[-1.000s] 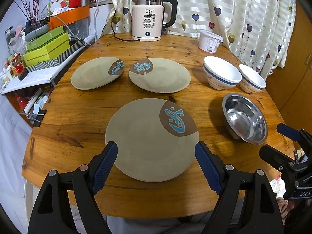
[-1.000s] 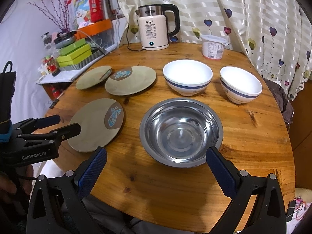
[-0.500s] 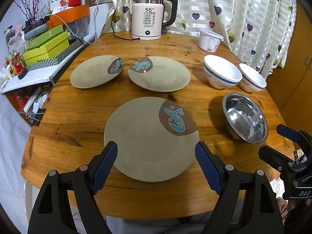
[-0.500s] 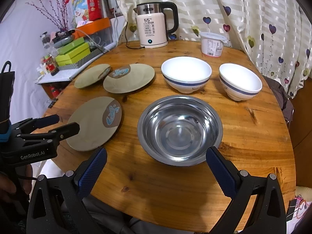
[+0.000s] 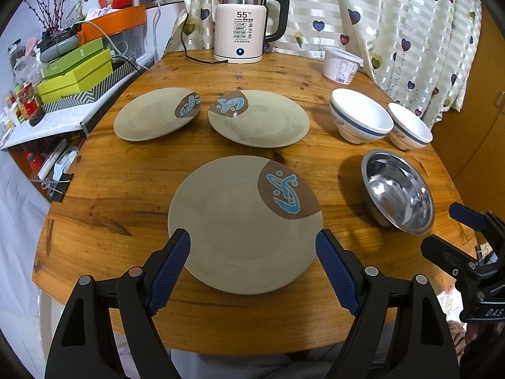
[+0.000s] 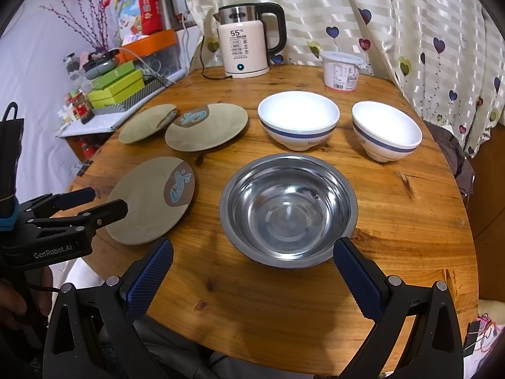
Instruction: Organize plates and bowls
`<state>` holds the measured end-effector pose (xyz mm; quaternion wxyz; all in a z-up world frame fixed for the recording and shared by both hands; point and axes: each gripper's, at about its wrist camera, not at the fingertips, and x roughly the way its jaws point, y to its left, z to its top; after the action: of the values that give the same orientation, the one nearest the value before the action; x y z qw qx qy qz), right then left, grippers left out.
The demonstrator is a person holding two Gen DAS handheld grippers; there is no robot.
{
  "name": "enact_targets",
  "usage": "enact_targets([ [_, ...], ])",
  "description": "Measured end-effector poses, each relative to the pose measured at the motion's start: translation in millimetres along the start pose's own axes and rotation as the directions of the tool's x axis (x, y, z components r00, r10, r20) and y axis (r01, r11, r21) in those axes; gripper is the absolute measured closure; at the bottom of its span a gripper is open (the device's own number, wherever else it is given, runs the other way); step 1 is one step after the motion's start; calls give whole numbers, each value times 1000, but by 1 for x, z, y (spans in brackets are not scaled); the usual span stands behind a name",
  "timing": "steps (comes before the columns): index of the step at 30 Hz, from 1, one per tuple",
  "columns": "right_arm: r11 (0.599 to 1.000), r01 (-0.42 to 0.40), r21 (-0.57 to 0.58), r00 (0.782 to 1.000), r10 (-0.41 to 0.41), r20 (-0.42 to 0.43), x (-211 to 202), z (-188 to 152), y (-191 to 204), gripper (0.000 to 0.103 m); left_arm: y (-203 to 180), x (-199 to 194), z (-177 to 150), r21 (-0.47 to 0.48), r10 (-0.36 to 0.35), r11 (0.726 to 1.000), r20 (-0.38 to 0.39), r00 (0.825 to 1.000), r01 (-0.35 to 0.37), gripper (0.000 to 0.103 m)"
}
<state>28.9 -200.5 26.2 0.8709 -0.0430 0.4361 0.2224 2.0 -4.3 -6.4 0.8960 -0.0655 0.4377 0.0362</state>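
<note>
Kettle (image 5: 244, 23) and lidded tub (image 5: 341, 68) at the table's (image 5: 132, 189) far edge — heart-print curtain (image 5: 394, 15) behind.

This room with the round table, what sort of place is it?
Probably a lived-in home dining corner: an electric kettle on a wooden table, heart-print curtains behind, and household boxes stacked alongside.
</note>
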Motion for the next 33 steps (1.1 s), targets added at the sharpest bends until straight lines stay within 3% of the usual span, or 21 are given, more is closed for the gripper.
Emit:
enact_targets([
  [33, 1000, 2, 5, 1000, -2, 2, -1, 3, -2, 1, 4, -7, 1, -31, -46, 998, 10, 999, 46, 21],
])
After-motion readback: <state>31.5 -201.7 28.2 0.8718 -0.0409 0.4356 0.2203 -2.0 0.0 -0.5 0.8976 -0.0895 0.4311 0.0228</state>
